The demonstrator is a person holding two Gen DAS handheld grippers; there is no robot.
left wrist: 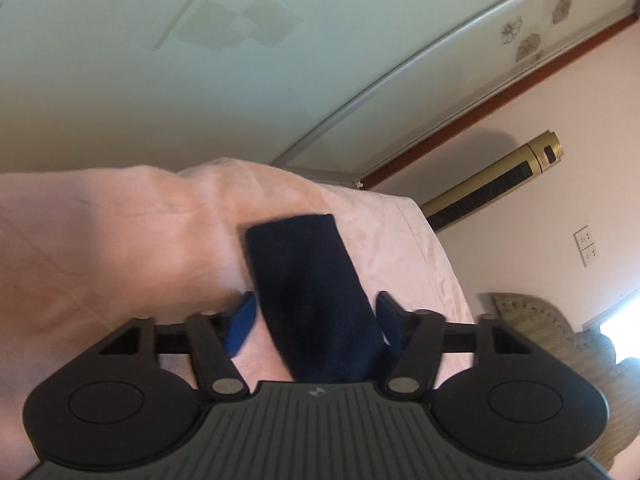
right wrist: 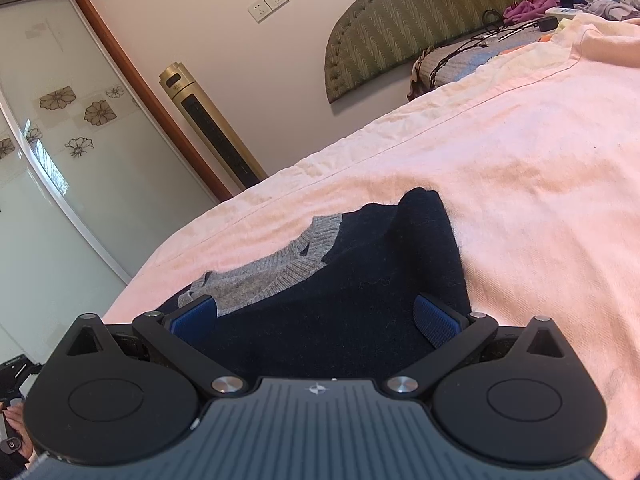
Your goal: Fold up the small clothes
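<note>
**Navy knitwear on the pink bed**

Left wrist view: left gripper [left wrist: 316, 322] spread wide, blue pads clear of the dark navy knitted sleeve [left wrist: 308, 292] lying between them on the pink cotton bedspread [left wrist: 100, 240].

Right wrist view: right gripper [right wrist: 316, 318] wide open, gripping nothing, over the navy sweater with grey ribbed collar [right wrist: 340, 280], spread on the bedspread near its left edge.
</note>
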